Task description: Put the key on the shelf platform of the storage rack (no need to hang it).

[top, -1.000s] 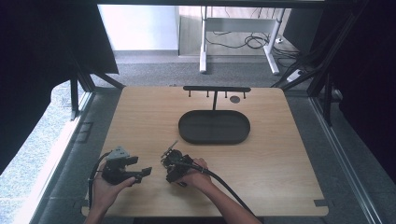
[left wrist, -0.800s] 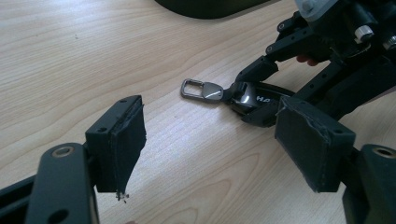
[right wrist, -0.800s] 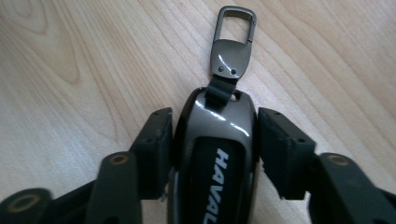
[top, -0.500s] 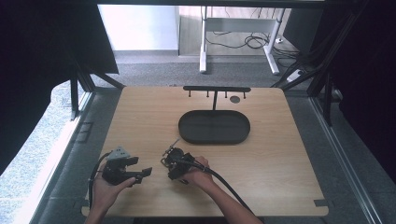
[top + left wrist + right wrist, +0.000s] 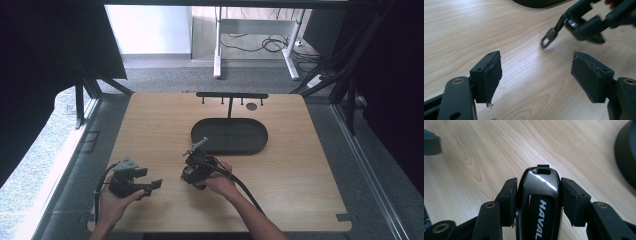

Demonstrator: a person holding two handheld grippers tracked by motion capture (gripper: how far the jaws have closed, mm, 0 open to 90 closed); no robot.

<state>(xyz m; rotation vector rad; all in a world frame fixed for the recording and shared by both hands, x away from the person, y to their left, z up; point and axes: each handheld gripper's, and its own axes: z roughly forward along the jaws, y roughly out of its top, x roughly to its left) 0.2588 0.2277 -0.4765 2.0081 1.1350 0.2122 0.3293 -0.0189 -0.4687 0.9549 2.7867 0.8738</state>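
Right-hand tongs clenched on glossy black plastic car key fob lettered HAVAL, raised off pale wooden table, probably for carrying toward dark oval tray just beyond. Jaws just closing, fob between pads, small strap loop poking forward past them, metal tab dangling clear. Left-hand tongs released, jaws wide apart, nothing between, resting low near table edge, seemingly waiting. Tray apparently empty; black T-shaped hook stand behind.
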